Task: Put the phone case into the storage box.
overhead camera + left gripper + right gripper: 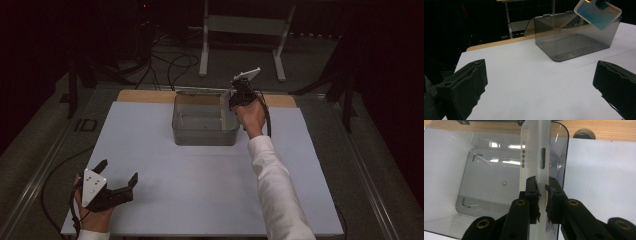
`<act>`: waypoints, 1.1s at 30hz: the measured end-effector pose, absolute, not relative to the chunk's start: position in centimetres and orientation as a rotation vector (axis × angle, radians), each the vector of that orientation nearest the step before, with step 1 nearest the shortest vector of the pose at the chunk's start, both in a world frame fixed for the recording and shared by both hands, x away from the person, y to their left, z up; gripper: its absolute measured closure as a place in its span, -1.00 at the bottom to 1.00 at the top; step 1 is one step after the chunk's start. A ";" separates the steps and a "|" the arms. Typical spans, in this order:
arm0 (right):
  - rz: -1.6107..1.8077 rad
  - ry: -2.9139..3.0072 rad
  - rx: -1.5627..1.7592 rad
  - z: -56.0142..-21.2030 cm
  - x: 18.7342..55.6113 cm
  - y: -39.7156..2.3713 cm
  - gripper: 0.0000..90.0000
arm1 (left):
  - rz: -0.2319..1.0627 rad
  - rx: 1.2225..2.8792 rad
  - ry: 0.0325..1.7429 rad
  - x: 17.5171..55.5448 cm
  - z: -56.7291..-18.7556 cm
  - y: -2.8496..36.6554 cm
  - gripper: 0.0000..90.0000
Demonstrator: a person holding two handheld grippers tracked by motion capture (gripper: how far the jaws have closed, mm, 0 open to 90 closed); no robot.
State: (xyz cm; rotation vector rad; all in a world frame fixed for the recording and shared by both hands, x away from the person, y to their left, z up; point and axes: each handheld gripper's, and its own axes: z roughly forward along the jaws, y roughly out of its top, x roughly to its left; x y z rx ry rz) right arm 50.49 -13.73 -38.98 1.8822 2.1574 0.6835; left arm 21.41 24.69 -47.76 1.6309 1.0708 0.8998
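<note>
A clear plastic box (pixel 204 136) stands open at the back middle of the white table top (pixel 200 190). My right gripper (pixel 238 100) hangs over the box's right end, shut on a flat white slab (pixel 225 106) that points down into the box. In the right gripper view the slab (pixel 535 150) is edge-on between the jaws of my right gripper (pixel 541 185), with a row of small dots and a slot on its edge, above the box (pixel 446 170). The left gripper view shows the slab's blue face (pixel 596 12) over the box (pixel 574 47). My left gripper (pixel 118 172) (pixel 540 82) rests open near the table's front left corner, with nothing between its jaws.
A wooden strip (pixel 145 96) runs along the table's far edge behind the box. A white metal stand (pixel 240 30) and loose cables (pixel 170 65) lie on the floor beyond. Dark posts stand to the left (pixel 73 85) and right (pixel 347 95).
</note>
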 end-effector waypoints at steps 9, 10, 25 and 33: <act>0.671 2.167 1.886 -39.5 50.8 -13.5 0.81 | 0.895 1.630 1.075 21.5 -47.9 24.7 -0.99; 0.672 2.168 1.885 -39.6 50.9 -13.4 0.81 | 0.894 1.630 1.076 21.5 -47.9 24.7 -0.99; 0.612 2.186 1.871 -40.4 51.4 -13.1 0.81 | 0.878 1.634 1.080 21.7 -48.1 24.6 -0.99; 0.596 2.188 1.872 -40.9 51.4 -12.8 0.80 | 0.878 1.636 1.079 21.7 -48.2 24.6 -0.99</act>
